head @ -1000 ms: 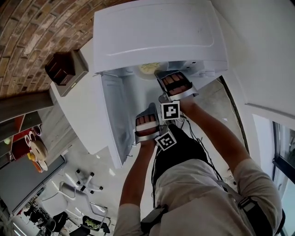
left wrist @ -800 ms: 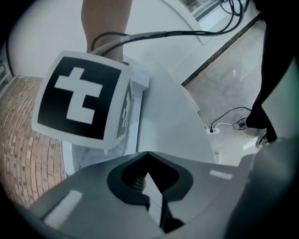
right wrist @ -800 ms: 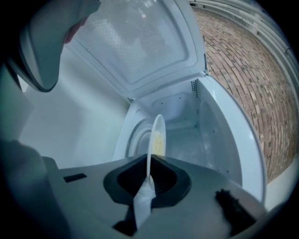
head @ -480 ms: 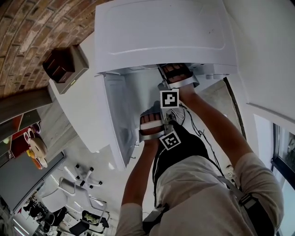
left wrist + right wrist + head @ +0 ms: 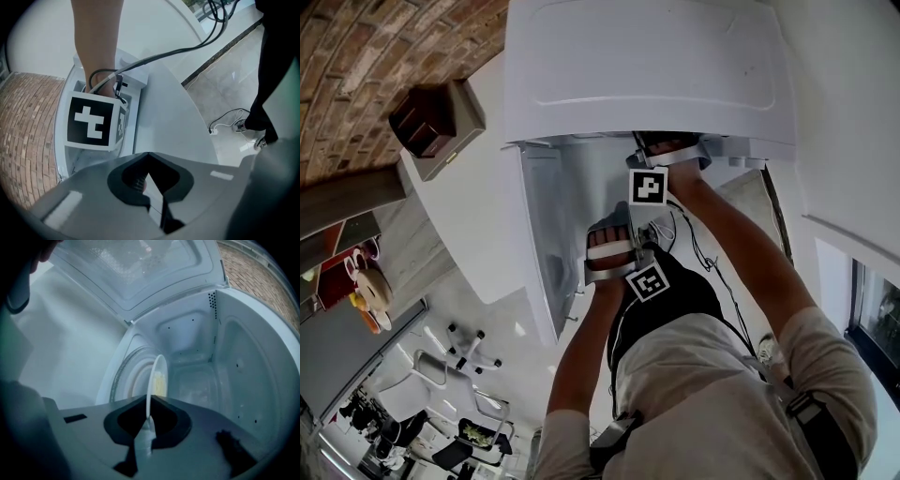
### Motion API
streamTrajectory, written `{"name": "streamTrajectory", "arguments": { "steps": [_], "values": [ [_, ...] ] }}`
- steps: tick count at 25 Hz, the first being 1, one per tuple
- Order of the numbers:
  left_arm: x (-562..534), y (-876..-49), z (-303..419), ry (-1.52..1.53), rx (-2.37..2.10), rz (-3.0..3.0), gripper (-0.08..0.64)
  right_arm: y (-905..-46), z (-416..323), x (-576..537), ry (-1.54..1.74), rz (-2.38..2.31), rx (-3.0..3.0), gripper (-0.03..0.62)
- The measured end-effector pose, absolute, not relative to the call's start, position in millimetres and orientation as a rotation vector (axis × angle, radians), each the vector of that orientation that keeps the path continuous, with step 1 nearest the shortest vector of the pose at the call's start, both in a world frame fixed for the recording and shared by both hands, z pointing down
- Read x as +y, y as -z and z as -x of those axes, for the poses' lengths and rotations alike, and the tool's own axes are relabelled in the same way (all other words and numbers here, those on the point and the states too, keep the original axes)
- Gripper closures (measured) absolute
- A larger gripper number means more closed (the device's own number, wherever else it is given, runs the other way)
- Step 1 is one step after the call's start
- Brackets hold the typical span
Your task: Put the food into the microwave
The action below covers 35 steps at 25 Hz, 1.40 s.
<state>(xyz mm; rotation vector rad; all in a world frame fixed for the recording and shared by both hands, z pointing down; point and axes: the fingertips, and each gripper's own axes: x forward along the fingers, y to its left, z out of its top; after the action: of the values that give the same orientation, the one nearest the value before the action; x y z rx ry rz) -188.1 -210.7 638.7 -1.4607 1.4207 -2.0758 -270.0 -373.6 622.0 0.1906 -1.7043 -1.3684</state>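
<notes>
A: Nearest first. What is the left gripper (image 5: 149, 157) doing?

B: It is hanging outside the microwave (image 5: 647, 66), in front of the open door (image 5: 546, 234). Its jaws are sitting together, nothing between them.

A: And the right gripper (image 5: 149, 401)?

B: It is reaching into the microwave's mouth. In the head view only its marker cube (image 5: 648, 186) and rear body are showing below the microwave's top. Its jaws are standing narrow, pinching the near rim of the plate (image 5: 152, 380).

A: Where is the food (image 5: 160, 380)?

B: It is lying on that plate as a pale yellow patch, inside the microwave cavity. The plate is showing edge-on in the right gripper view.

A: Is the plate resting on anything?

B: Cannot tell. The turntable (image 5: 129, 376) is lying just behind it, but no view is showing whether the two are touching.

A: Farthest?

B: The microwave's back wall (image 5: 187, 341), with vent holes near one corner.
</notes>
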Motion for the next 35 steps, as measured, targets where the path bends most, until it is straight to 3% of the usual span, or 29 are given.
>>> {"name": "streamTrajectory", "arguments": {
  "steps": [11, 21, 29, 35],
  "values": [
    [-206, -642, 175, 2.090, 1.352, 1.516, 0.552, -635, 279, -374, 1.249, -0.094, -1.685, 0.543],
    [-194, -642, 166, 2.104, 1.324, 1.584, 0.552, -636, 269, -365, 0.858, 0.035, -1.760, 0.482],
    [-192, -645, 164, 2.106, 1.323, 1.610, 0.552, -627, 255, -351, 0.782, 0.079, -1.799, 0.413],
    [-188, -644, 159, 2.098, 1.302, 1.613, 0.552, -612, 242, -332, 0.902, 0.066, -1.838, 0.413]
  ]
}}
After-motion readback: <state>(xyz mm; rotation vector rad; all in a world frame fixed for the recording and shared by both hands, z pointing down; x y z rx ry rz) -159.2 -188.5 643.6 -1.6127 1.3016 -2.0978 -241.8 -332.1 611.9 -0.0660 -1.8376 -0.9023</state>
